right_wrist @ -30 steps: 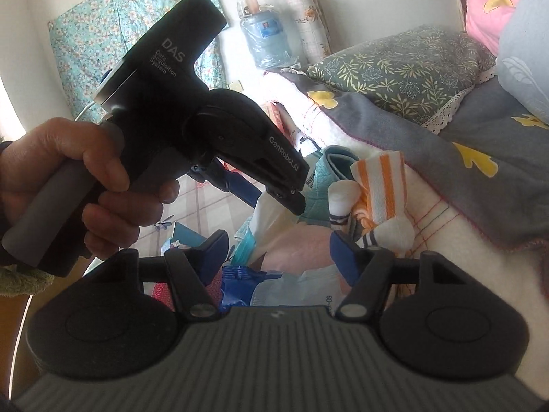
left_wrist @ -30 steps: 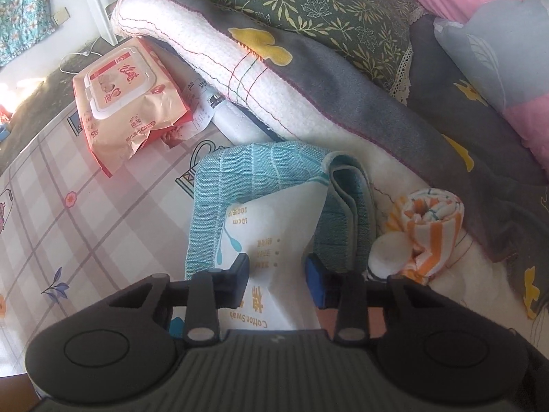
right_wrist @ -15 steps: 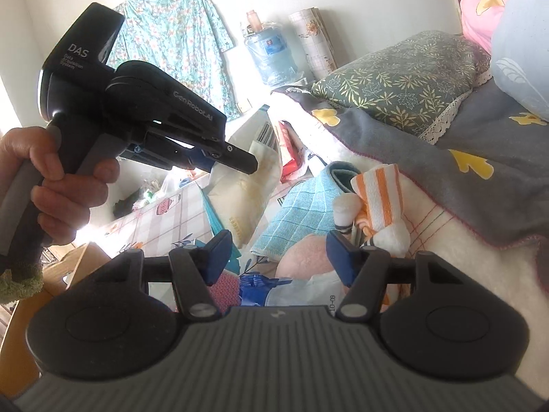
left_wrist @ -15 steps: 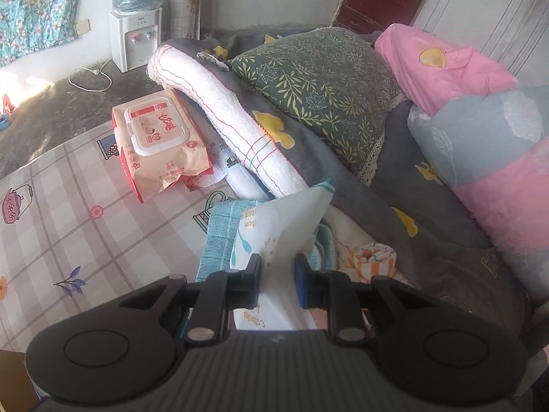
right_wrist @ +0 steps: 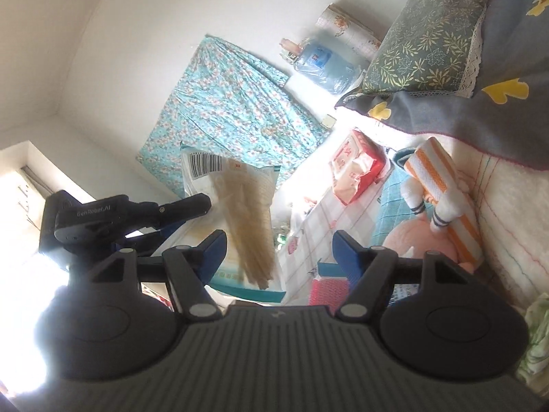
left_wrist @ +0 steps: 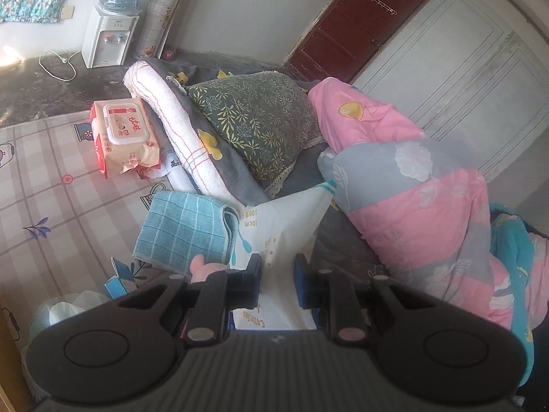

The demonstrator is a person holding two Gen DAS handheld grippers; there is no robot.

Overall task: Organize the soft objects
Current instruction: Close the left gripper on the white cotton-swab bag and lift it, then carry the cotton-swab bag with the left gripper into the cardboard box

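My left gripper [left_wrist: 277, 274] is shut on a white cotton swab bag [left_wrist: 281, 233], held up in the air above the bed. The right wrist view shows that left gripper [right_wrist: 202, 206] from the side, the swab bag [right_wrist: 236, 206] hanging down from it. My right gripper [right_wrist: 279, 243] points level, rolled to one side, and its jaws are opening; the bag's lower end hangs just ahead of them without touching either pad. A folded blue checked towel [left_wrist: 185, 230], a pink plush [right_wrist: 408, 240] and an orange-striped rolled cloth [right_wrist: 442, 189] lie on the bed below.
A red wet wipes pack [left_wrist: 123, 137] lies on the checked sheet [left_wrist: 51, 178]. A rolled white-and-grey blanket [left_wrist: 178, 137], a green leafy pillow [left_wrist: 260, 120] and a pink-grey quilt [left_wrist: 429, 206] fill the right. A water dispenser [left_wrist: 106, 41] stands by the wall.
My left gripper shut on the swab bag and lifted it up off the towel. The right gripper rolled sideways and its jaws spread wider.
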